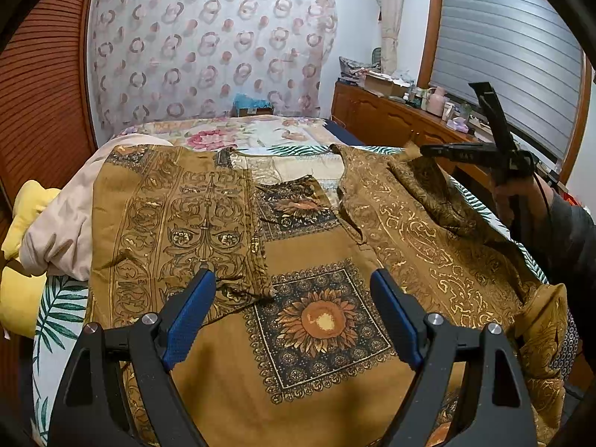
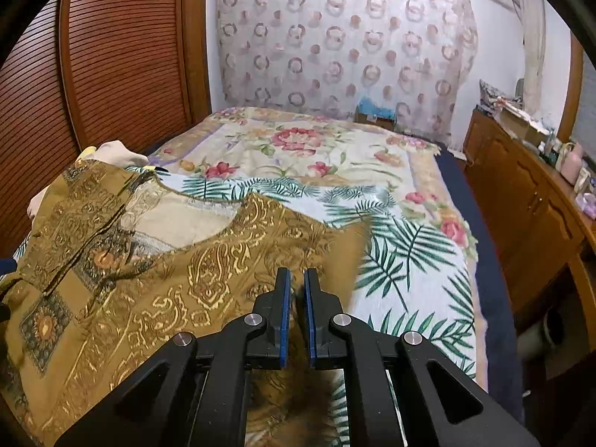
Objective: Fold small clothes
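One floral bedspread (image 2: pixel 298 156) under brown garment (image 1: pixel 316 253)

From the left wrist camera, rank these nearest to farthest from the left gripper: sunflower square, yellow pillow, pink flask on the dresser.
From the left gripper:
1. Sunflower square, between its fingers.
2. Yellow pillow, left bed edge.
3. Pink flask, far right on the dresser.

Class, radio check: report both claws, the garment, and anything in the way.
Left claw open above the brown patterned garment, gripping nothing. Right claw shut on its sleeve, lifted. Pale cloth bunched at the garment's far-left edge.
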Available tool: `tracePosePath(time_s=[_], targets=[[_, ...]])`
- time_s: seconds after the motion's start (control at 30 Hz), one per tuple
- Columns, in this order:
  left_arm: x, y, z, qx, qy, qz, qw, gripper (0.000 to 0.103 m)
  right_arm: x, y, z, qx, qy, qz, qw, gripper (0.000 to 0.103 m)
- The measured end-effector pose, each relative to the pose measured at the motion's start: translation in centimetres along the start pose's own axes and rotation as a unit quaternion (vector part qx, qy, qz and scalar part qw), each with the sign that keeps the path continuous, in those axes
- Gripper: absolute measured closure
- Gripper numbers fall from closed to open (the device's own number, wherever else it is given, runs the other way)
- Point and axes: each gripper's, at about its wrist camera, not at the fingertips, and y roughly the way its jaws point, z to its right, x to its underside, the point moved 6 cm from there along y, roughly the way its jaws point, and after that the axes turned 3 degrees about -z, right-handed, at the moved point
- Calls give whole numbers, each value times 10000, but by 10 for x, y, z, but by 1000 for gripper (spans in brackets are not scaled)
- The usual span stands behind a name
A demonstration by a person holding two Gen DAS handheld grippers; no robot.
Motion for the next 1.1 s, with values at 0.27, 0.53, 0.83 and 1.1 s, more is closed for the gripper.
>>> tracePosePath(time_s=[0.27, 0.53, 0.83, 1.1], targets=[[2, 1, -1, 4, -20, -10, 10000, 18, -1, 5, 7, -213, 129, -102, 9996, 97], [7, 5, 3, 80, 58, -141, 9999, 18, -3, 8, 28, 162, 316, -133, 9993, 75], [19, 24, 11, 76, 203, -620, 9978, 18, 19, 35, 40, 63, 417, -540, 9976, 61], [22, 32, 13, 58, 245, -842, 9961, 18, 17, 43, 30, 43, 81, -687, 9976, 96]])
